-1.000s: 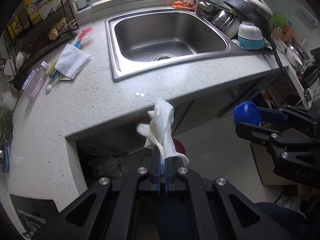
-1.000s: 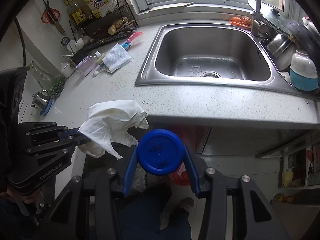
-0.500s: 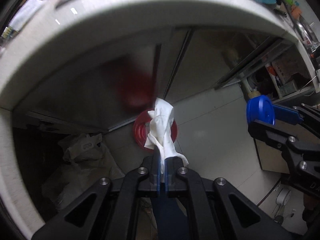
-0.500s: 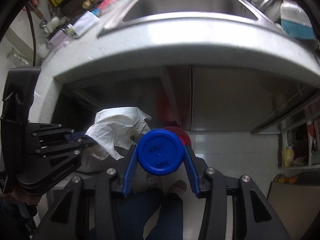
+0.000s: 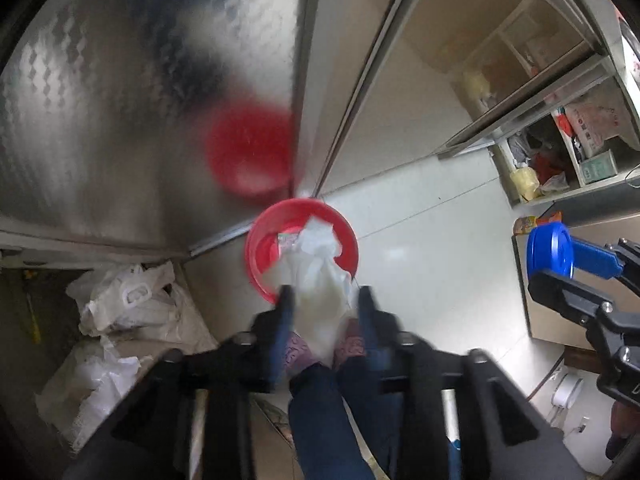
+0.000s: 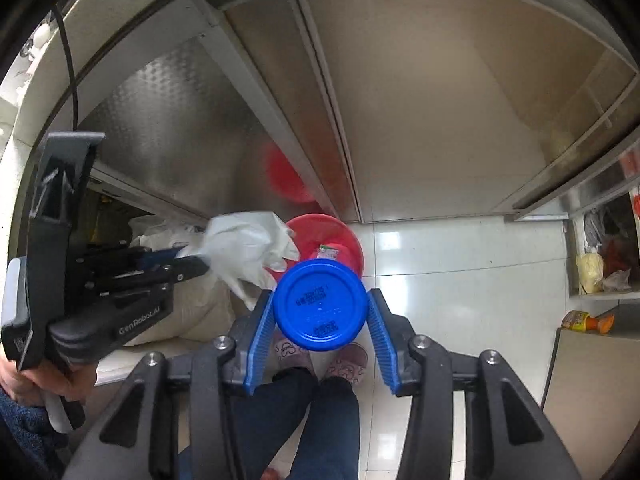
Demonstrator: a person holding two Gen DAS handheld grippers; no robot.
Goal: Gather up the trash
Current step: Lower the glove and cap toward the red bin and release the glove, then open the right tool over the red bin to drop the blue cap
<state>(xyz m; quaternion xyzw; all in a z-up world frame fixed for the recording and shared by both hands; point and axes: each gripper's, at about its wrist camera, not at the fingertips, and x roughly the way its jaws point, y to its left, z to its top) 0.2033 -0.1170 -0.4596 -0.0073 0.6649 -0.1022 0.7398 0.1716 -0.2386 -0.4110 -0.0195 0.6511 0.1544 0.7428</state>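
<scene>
Above the red bin (image 5: pixel 344 240) on the floor, left tongs (image 5: pixel 324 300) are opening; the white tissue (image 5: pixel 320 280) hangs between the blurred fingers, apparently no longer pinched. Right tongs (image 6: pixel 320 308) stay off to the side, clenched on a blue lid (image 6: pixel 320 305).
</scene>
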